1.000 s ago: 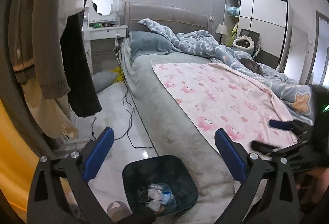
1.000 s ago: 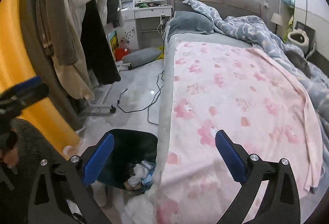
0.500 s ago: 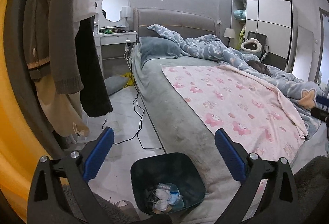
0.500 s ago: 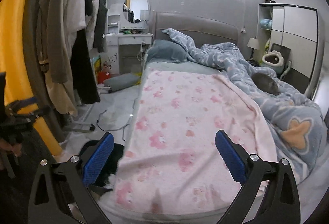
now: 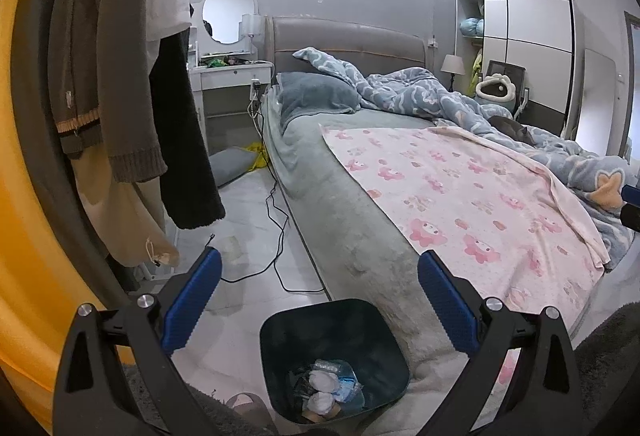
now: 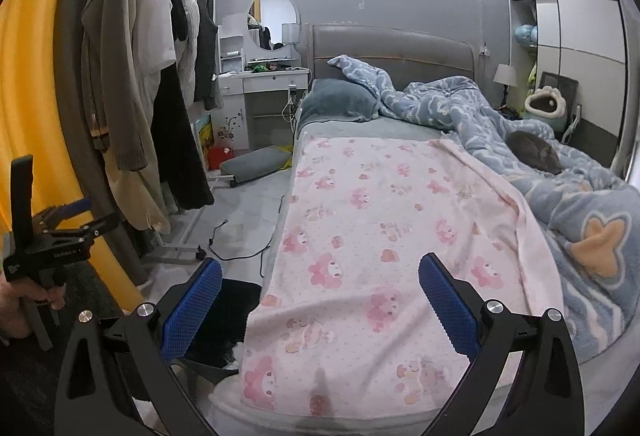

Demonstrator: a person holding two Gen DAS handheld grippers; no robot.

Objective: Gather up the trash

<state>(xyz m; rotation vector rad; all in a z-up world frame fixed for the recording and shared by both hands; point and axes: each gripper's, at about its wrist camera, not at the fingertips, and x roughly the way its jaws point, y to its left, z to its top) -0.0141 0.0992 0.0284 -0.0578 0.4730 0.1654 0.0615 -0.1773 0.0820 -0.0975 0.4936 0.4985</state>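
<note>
A dark bin (image 5: 334, 348) stands on the floor at the bed's foot corner, with crumpled white tissues and wrappers (image 5: 324, 394) inside. My left gripper (image 5: 320, 296) is open and empty, held above and just behind the bin. My right gripper (image 6: 320, 300) is open and empty, over the foot of the pink blanket (image 6: 380, 228). In the right wrist view the bin (image 6: 232, 316) is mostly hidden by the blanket's edge, and the left gripper (image 6: 60, 224) shows at far left.
A grey bed (image 5: 340, 220) with a blue duvet (image 6: 520, 156) fills the right. A dark cat (image 6: 534, 154) lies on it. Hanging clothes (image 5: 120, 76) and a yellow curtain (image 6: 28, 96) are left. Cables (image 5: 276, 236) and a cushion (image 6: 256, 164) lie on the floor.
Both grippers have pulled back and up from the bin. The right one swung from the bed's edge to over its foot. Both stayed open and empty.
</note>
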